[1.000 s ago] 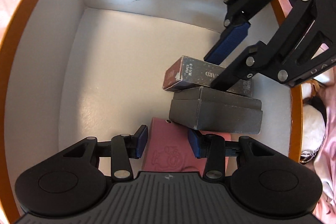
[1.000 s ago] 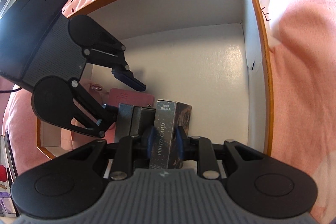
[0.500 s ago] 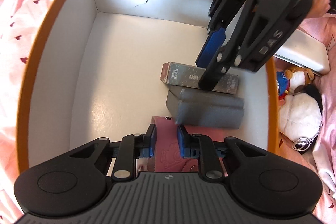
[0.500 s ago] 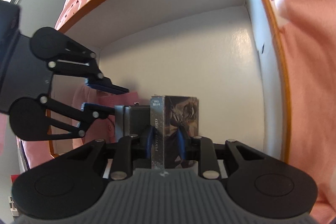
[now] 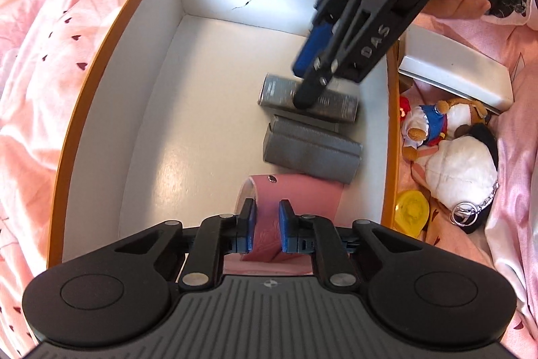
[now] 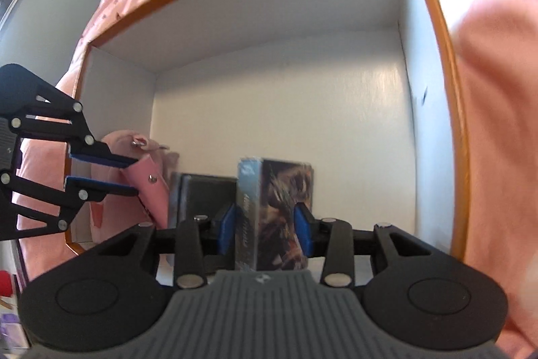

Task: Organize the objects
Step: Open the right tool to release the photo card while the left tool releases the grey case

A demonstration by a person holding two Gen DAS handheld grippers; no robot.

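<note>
Now the left hand-held gripper (image 5: pixel 265 226) is clamped on the pink leather pouch with a metal snap (image 5: pixel 296 194); a second ago its blue pads stood wide apart on either side of that pouch. It has also come up higher, so more of the white cardboard box with an orange rim (image 5: pixel 111 49) shows. The right hand-held gripper (image 6: pixel 265 226) was squeezing the silver picture card box (image 6: pixel 275 211) a second ago. Its jaws are opening now, and the card box stands between the pads with small gaps on both sides.

Inside the big box, the grey rectangular case (image 5: pixel 311 153) lies between the card box and the pouch, just beside both. Outside the box, on the pink bed sheet with tiny hearts (image 5: pixel 43 22), sit a small plush bear in blue clothes (image 5: pixel 433 123), a white plush toy with a key ring (image 5: pixel 460 170), a yellow plastic piece (image 5: pixel 412 211) and a flat white box (image 5: pixel 457 66).
</note>
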